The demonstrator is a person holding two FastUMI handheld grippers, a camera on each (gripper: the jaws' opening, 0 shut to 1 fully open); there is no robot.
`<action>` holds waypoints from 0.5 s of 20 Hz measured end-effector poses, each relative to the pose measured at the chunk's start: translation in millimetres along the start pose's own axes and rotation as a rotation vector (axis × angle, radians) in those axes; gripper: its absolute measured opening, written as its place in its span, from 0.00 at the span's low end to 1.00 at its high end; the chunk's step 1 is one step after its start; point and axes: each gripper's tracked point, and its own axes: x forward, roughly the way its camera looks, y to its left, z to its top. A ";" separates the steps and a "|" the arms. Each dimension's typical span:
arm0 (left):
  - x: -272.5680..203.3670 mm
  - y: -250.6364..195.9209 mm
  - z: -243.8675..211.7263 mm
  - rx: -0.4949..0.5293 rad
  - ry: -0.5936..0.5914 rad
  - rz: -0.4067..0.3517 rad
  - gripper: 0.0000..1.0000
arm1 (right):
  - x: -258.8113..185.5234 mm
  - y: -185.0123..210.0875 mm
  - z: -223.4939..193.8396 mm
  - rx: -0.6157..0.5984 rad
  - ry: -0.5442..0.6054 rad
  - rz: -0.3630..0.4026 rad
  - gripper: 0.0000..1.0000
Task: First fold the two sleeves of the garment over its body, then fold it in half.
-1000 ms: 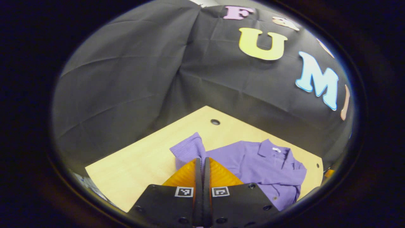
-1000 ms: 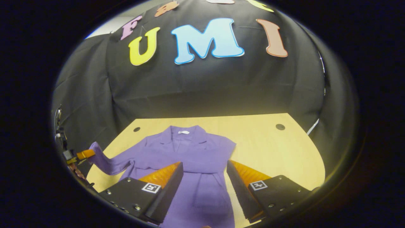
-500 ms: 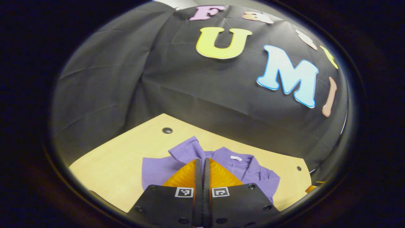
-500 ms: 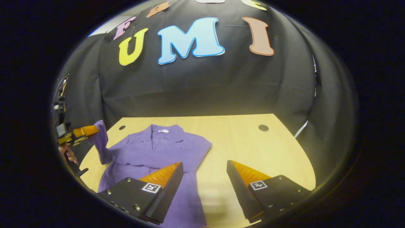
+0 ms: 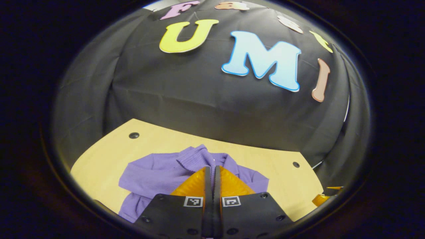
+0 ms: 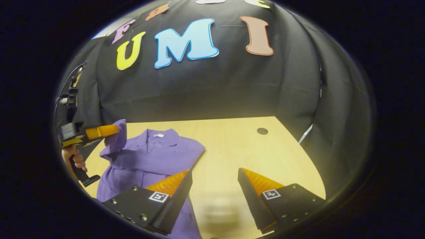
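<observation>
Near: your right gripper (image 6: pixel 212 179) hangs over bare table (image 6: pixel 239 146), jaws wide, holding nothing. Your left gripper (image 5: pixel 212 170), jaws pinched on a sleeve cuff (image 5: pixel 196 157), has it lifted above the shirt (image 6: pixel 156 156). One purple shirt, collar far, lies flat at the table's left. Soft, light knit; likely to drape and slide, so grip at cuffs and hem corners. The other sleeve seems already folded across the body.

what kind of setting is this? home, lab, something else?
Looks like a staged recording booth, not a home: black cloth wall draped all round, a bare wooden table with round holes, and only a purple garment on it, its sleeve lifted by the left claw.
</observation>
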 end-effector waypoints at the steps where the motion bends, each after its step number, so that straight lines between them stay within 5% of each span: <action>1: 5.8 -11.1 -4.7 0.007 0.009 -0.015 0.07 | -0.5 -1.0 -2.3 0.001 0.002 0.002 0.86; 5: 37.8 -49.9 -33.8 0.068 0.060 -0.057 0.07 | -5.2 -2.7 -5.2 0.008 0.006 0.006 0.81; 10: 67.7 -69.8 -74.4 0.146 0.141 -0.070 0.07 | -6.6 -8.3 -9.5 0.006 0.008 0.006 0.86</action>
